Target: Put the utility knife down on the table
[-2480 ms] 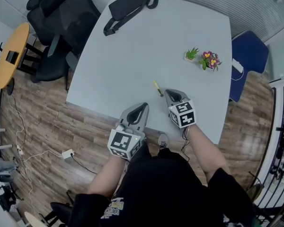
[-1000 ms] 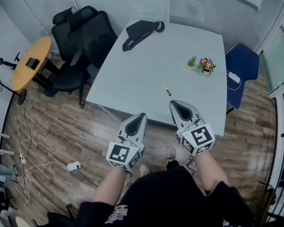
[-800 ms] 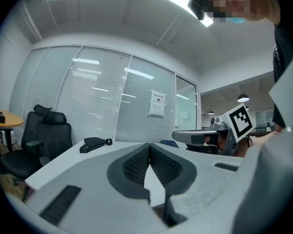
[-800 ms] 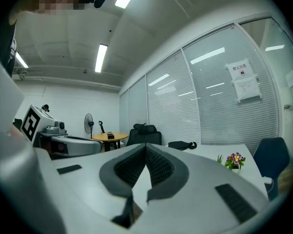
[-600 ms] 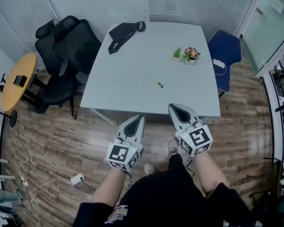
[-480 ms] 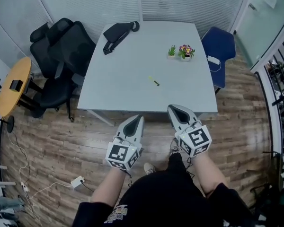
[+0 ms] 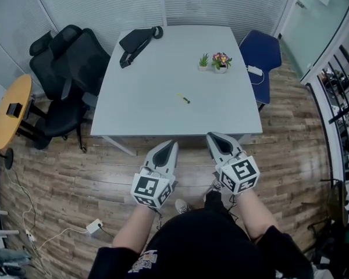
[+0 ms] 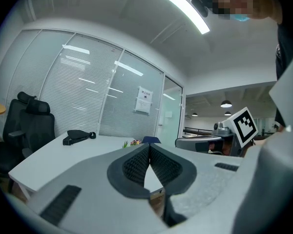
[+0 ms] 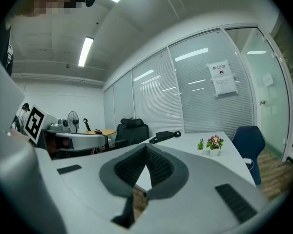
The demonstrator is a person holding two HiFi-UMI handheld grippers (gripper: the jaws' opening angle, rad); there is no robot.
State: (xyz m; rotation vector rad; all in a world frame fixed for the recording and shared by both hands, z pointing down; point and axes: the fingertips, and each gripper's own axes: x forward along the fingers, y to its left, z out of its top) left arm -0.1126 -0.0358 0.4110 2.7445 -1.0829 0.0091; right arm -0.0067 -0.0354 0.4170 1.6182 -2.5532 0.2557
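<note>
The yellow utility knife lies alone near the middle of the pale grey table. Both grippers hang well short of the table's near edge, over the wooden floor. My left gripper is shut, its tips touching, nothing between them. My right gripper is also shut and empty. The knife does not show in either gripper view.
A black bag lies at the table's far left corner, and two small potted plants stand at the far right. Black office chairs sit left of the table, a blue chair right. A round yellow side table is far left.
The person has stepped back from the table: both grippers were at the table's near edge next to the knife, now they are over the floor. The knife stays on the table.
</note>
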